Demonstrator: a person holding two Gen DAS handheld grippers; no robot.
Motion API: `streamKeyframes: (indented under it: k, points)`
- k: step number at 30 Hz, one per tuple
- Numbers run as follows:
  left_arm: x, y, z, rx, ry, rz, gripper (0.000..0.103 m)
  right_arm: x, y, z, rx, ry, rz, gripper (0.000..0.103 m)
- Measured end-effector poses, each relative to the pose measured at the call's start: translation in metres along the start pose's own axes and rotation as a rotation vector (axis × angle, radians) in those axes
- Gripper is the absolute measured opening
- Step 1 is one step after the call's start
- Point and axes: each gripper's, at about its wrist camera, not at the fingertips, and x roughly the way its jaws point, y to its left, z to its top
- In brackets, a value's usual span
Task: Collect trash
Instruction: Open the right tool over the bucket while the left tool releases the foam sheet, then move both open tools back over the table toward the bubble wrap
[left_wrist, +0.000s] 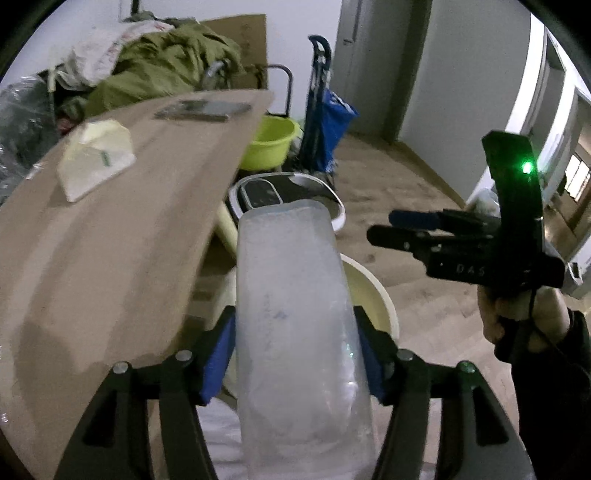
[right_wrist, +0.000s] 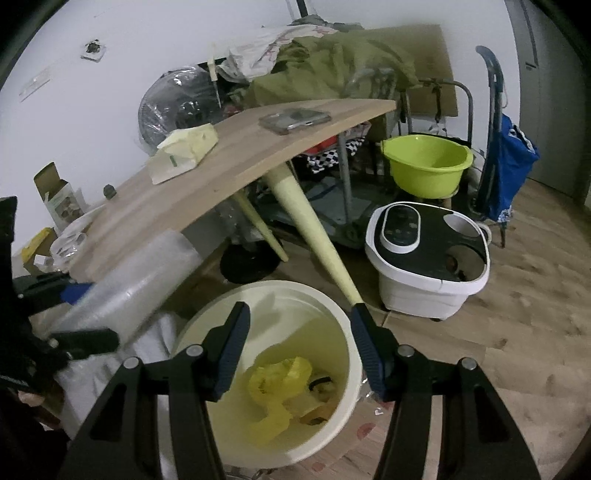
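The left gripper (left_wrist: 295, 354) clamps a clear plastic bottle (left_wrist: 291, 314) just beside the bin (right_wrist: 343, 321), the right gripper (right_wrist: 299, 354) hangs open and empty above it; next, I reckon, carry bottle over rim, then release.

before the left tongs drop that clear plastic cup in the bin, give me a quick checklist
1. Left tongs grip the clear plastic cup: ok, pads on both sides.
2. Bin open with room inside: ok, only a yellow bag and scraps at the bottom.
3. Cup over the bin's mouth: cannot tell, it looks off to the bin's table side.
4. Right tongs empty: ok, open above the bin.
5. Table edge clear of the cup: cannot tell, close beside it.
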Motion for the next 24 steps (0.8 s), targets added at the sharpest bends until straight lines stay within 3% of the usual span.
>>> streamKeyframes:
  k: [10, 24]
  points:
    - [0.003, 0.004, 0.004, -0.039, -0.006, -0.012, 0.072, -0.008, 0.0, -0.004, -0.009, -0.002, -0.011, 0.055]
    - [-0.054, 0.029, -0.003, -0.103, -0.173, 0.038, 0.073, -0.013, 0.03, 0.008, -0.063, -0.008, -0.001, 0.055]
